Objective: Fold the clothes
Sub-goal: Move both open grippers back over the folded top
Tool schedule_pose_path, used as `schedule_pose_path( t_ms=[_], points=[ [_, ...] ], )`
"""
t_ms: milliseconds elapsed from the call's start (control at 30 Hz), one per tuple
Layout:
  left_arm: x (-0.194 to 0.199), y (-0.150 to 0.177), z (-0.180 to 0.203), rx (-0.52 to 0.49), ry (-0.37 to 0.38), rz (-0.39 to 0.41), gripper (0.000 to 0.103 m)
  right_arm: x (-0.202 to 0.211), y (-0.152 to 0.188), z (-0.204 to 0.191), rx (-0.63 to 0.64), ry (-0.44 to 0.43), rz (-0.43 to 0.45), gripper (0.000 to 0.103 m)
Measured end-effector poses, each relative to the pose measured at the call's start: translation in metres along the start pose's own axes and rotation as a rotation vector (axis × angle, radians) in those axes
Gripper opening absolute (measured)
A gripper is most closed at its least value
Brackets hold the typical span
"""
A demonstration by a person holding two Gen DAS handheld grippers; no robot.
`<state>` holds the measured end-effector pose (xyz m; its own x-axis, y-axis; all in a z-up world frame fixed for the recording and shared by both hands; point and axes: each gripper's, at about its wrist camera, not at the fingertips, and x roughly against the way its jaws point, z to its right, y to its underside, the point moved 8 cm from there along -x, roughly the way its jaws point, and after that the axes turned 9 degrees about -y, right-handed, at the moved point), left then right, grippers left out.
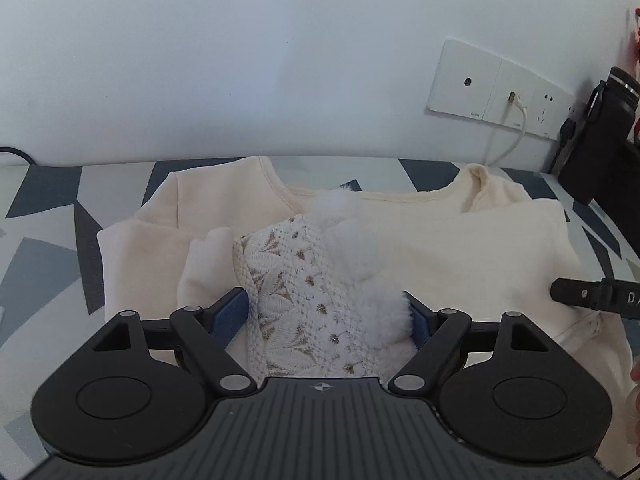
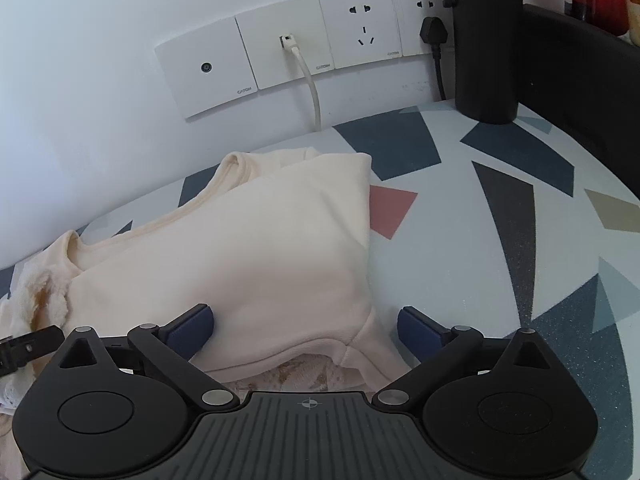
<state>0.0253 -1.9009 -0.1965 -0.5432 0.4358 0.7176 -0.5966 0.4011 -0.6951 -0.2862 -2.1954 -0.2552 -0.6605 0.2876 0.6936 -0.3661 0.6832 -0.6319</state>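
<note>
A cream top [image 1: 460, 248] lies spread on the patterned table [image 1: 44, 220], neckline toward the wall. Its white embroidered panel [image 1: 304, 280] with fluffy trim [image 1: 352, 236] lies between the fingers of my left gripper [image 1: 326, 316], which is open just above it; the fluff hides part of the right pad. In the right wrist view the cream top [image 2: 260, 248] shows a folded-over side. My right gripper [image 2: 306, 328] stands wide open over that fold's near edge, with cloth between its pads. A fingertip of the right gripper [image 1: 580, 294] enters the left wrist view from the right.
Wall sockets [image 2: 280, 48] with a white cable [image 2: 312, 92] and a black plug [image 2: 432, 32] sit behind the table [image 2: 480, 260]. A black bottle [image 2: 484, 40] and a dark box [image 2: 580, 80] stand at the back right. Part of a hand [image 1: 635, 380] shows at the edge.
</note>
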Motion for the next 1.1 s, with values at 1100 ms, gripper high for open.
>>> schedule_pose_path(
  t_ms=[1100],
  points=[
    [0.076, 0.119, -0.014, -0.057, -0.181, -0.289, 0.103, 0.061, 0.091, -0.021, 0.311, 0.032, -0.211, 0.102]
  ],
)
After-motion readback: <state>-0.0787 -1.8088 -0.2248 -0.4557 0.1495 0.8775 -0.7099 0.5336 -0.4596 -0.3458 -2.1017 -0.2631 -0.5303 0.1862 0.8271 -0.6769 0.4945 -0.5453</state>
